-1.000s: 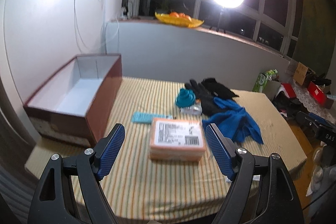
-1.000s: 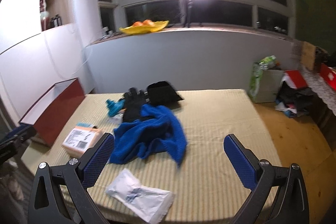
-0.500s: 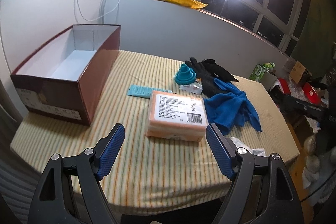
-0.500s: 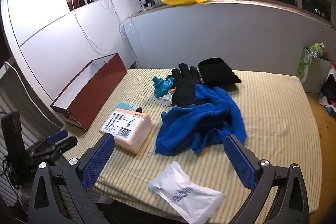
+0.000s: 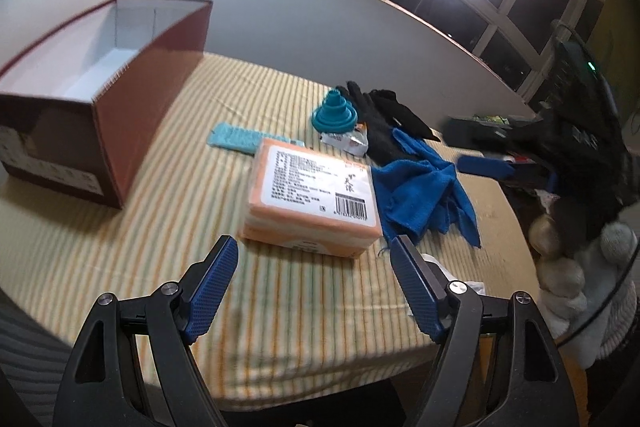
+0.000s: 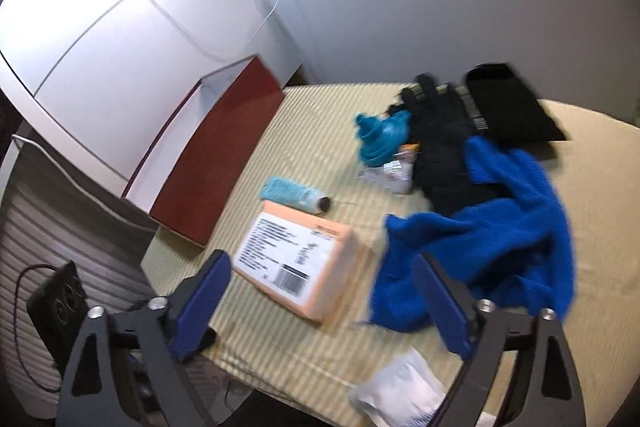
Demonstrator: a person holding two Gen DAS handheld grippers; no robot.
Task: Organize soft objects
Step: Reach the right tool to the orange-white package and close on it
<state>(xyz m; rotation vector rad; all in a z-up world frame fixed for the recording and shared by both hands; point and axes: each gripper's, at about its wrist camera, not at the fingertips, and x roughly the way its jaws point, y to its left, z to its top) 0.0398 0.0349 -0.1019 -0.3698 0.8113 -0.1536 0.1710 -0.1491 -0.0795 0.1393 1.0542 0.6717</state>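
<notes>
Right claw: spread, jaws just narrowed, nothing between them; swung leftward toward the peach labelled packet. Left claw: spread, empty. Nothing yet boxed.

The white label on the orange pack, mid-frame, carries small print and a barcode, none readable.
</notes>
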